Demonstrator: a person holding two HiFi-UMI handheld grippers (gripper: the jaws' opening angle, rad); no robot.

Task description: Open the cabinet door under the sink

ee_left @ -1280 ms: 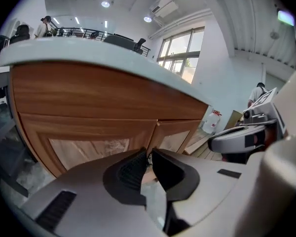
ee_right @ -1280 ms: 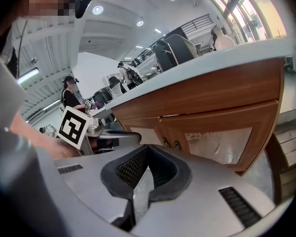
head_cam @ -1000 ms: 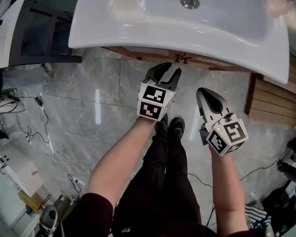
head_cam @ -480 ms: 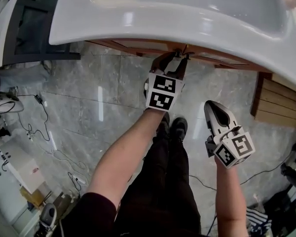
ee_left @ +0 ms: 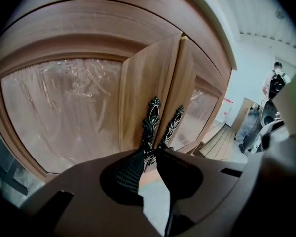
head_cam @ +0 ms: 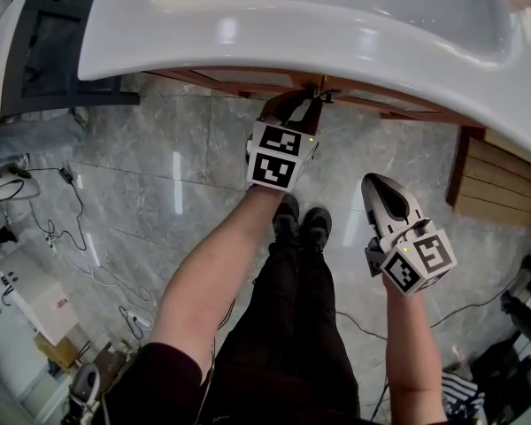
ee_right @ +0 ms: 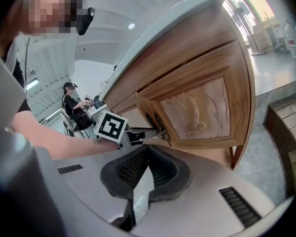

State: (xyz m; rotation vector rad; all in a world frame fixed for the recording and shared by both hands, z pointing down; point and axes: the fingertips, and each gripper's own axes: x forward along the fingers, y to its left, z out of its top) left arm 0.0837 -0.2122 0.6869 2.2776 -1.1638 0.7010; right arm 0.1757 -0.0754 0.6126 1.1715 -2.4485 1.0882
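**Item 1, left tongs** (head_cam: 304,104). I log these up against the cabinet front, just under the rim of the sink (head_cam: 292,34). Their jaws have just been closing. In the left gripper view (ee_left: 149,154) the pads pinch the lower end of the left door handle (ee_left: 151,118), a dark ornate pull.

**Item 2, right door handle** (ee_left: 173,125). This is the twin pull, just beside the first, with nothing on it.

**Item 3, left cabinet door** (ee_left: 64,107). It has a wood frame, and its panel is covered in crinkled clear film. It meets the right cabinet door (ee_right: 202,110) at the centre seam, where both handles sit. I cannot tell whether it stands off its frame.

**Item 4, right tongs** (head_cam: 373,182). These are held over the floor (head_cam: 159,166), to the right of the other pair and well apart from the doors. In the right gripper view (ee_right: 148,154) I see the pads pressed together with nothing between them.

**Item 5, surroundings.** The floor is grey marbled tile, with cables (head_cam: 71,211) at the left. The person's shoes (head_cam: 303,224) are below the left tongs. There are wooden slats (head_cam: 504,184) at the right.
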